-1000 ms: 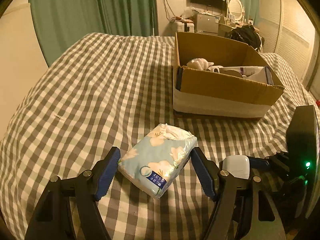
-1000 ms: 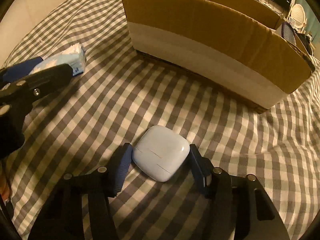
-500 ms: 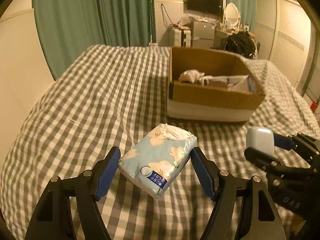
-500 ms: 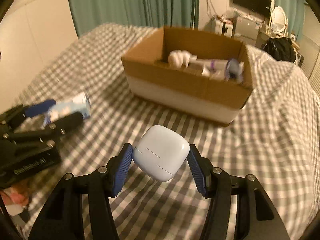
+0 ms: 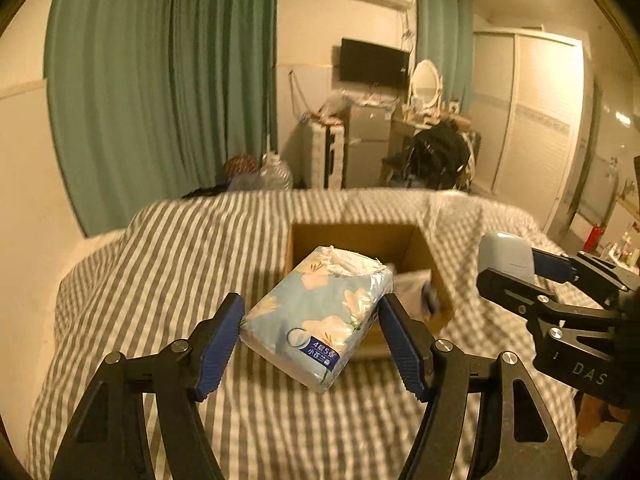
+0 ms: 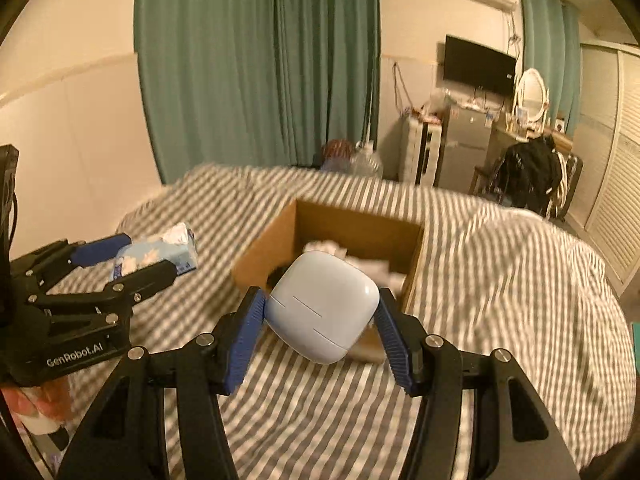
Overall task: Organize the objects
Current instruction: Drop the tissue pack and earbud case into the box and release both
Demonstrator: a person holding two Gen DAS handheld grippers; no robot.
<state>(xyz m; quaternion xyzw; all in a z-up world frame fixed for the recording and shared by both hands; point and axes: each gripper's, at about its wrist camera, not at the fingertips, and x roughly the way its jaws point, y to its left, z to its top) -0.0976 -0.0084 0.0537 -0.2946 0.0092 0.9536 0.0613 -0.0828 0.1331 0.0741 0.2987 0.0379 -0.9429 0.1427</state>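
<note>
Checked bedspread [image 5: 168, 264], open cardboard box [image 6: 276, 244] beyond both loaded grippers.

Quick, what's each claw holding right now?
Left gripper: closed on the light-blue flowered plastic tissue pack.
Right gripper: closed on the pale-blue rounded plastic case.

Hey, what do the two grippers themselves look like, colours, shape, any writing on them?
Both are matte black metal frames with silver screw heads and two angled fingers tipped with ribbed blue pads. The left gripper carries white "GenRobot.AI" lettering on its body, and a dark cable runs beside it. The right gripper shows pale lettering reading "DAS", cut off by the frame edge.
</note>
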